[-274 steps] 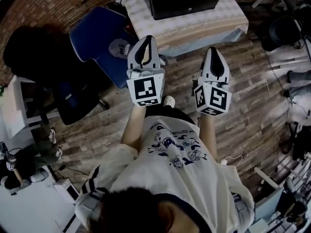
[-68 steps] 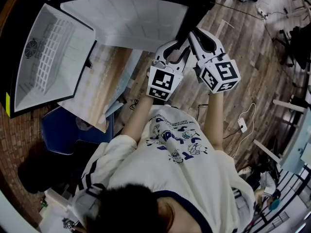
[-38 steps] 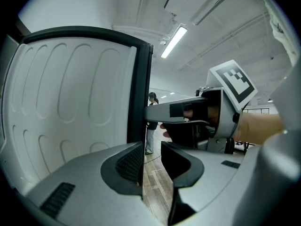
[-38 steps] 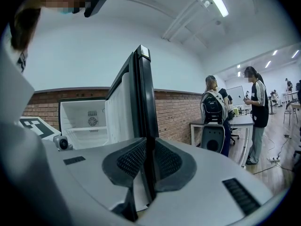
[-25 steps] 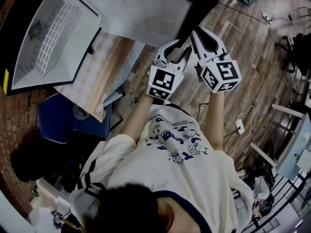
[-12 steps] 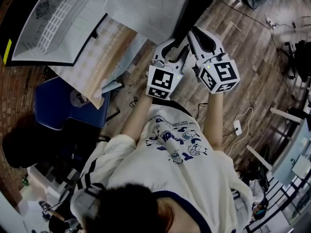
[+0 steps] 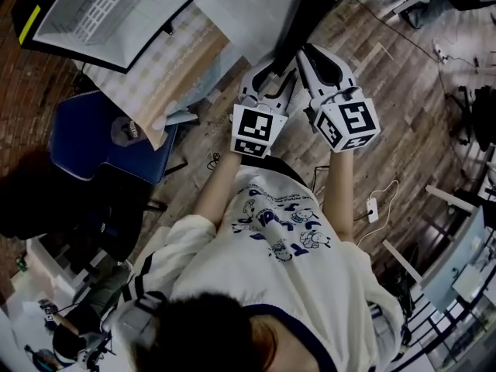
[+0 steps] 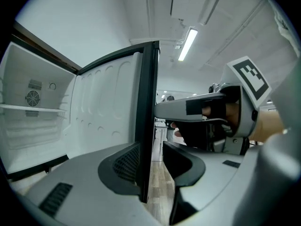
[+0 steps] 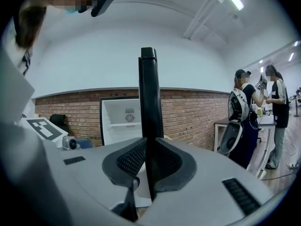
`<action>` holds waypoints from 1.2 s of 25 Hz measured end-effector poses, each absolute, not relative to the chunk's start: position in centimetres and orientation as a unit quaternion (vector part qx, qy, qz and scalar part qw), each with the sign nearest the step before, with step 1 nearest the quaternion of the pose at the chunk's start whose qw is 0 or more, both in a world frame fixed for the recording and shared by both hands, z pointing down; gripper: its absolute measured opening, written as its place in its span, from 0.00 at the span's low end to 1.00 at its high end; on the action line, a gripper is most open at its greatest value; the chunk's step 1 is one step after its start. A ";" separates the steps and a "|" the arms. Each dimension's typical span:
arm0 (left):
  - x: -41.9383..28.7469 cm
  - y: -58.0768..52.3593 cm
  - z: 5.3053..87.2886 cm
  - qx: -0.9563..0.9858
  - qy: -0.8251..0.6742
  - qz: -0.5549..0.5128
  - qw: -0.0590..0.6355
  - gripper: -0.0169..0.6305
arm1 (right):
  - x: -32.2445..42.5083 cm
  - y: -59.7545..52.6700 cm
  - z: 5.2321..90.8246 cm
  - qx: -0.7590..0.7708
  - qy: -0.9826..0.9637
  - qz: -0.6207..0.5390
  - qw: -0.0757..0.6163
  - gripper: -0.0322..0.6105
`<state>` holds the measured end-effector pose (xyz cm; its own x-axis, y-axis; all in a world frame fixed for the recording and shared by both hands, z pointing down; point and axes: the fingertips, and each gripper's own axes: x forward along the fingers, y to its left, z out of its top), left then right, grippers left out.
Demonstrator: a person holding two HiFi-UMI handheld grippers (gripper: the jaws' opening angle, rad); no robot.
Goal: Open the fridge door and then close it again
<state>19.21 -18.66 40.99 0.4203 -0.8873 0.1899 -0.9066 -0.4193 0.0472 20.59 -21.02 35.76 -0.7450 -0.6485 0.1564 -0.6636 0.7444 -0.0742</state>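
So the left gripper (image 7: pixel 273 74) has just been easing its jaws off the fridge door (image 7: pixel 240 14) edge between them, the right gripper (image 7: pixel 310 59) clamps that edge, and the fridge cabinet (image 7: pixel 101 6) has slid far left since a second ago, so I'd guess the door's fully open and closing's next.

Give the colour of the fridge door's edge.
Black door edge, clearest in the left gripper view.

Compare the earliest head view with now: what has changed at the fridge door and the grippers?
The fridge door, shut then, stands open. Both grippers, free then, are at its edge: the right gripper is clamped on it; the left gripper has just been opening its jaws, the edge between them. The fridge stays on its table.
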 end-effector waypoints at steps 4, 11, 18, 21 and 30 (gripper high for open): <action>17.6 -17.2 40.7 0.829 -0.551 0.062 0.071 0.27 | 18.9 -19.2 35.8 0.332 -0.939 0.055 0.068 0.15; 15.4 -14.7 40.4 0.809 -0.581 0.061 0.070 0.30 | 15.7 -15.9 35.7 0.292 -0.952 0.039 0.079 0.15; 12.9 -12.7 40.9 0.784 -0.612 0.064 0.078 0.32 | 13.0 -13.8 36.0 0.259 -0.962 0.038 0.075 0.15; 11.7 -12.0 41.0 0.773 -0.626 0.062 0.080 0.32 | 11.8 -12.9 36.0 0.244 -0.966 0.039 0.074 0.15; 8.5 -10.7 41.1 0.743 -0.661 0.062 0.081 0.32 | 8.0 -10.2 35.9 0.191 -0.978 0.029 0.075 0.15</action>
